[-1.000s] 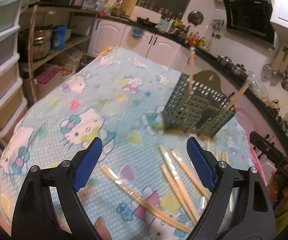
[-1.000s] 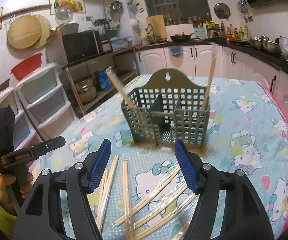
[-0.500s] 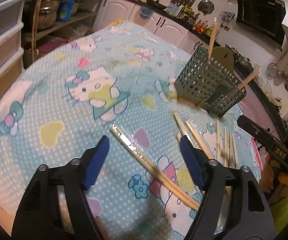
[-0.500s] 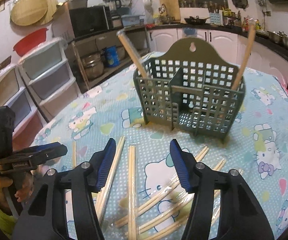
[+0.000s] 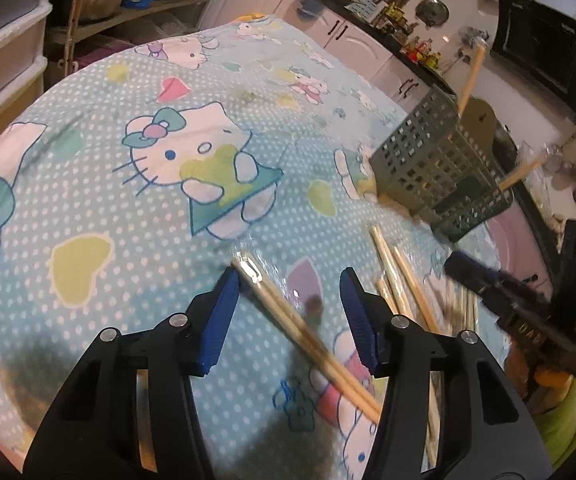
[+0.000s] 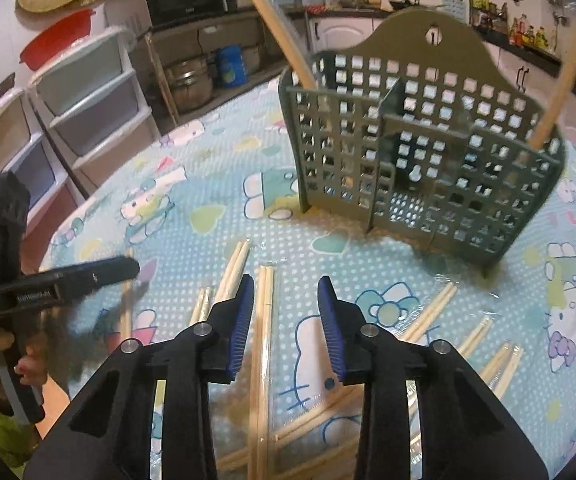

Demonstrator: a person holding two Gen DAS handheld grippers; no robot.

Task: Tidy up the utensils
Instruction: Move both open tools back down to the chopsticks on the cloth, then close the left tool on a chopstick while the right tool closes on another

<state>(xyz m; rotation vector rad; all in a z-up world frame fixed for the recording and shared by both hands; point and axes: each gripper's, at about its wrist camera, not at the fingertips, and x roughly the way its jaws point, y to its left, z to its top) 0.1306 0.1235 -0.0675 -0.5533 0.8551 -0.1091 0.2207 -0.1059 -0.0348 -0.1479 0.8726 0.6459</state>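
Wooden chopsticks (image 5: 307,332) between closing left hand-held gripper (image 5: 289,316) pads, right hand-held gripper (image 6: 286,324) closing, lettering unreadable

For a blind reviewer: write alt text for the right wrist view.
The right gripper, jaws closing, straddles a wrapped chopstick pair lying on a cartoon-cat tablecloth. Behind stands a green slotted utensil holder with chopsticks in both end compartments; more pairs lie scattered.

Dim, warm indoor light falls on the patterned tabletop (image 5: 136,208), with soft shadows pooling toward 6 o'clock. Fisheye bending darkens every corner. Motion blur smears the green utensil basket (image 6: 427,152) and the other hand-held gripper at 3 o'clock; plastic chopstick wrappers (image 5: 256,272) glint.
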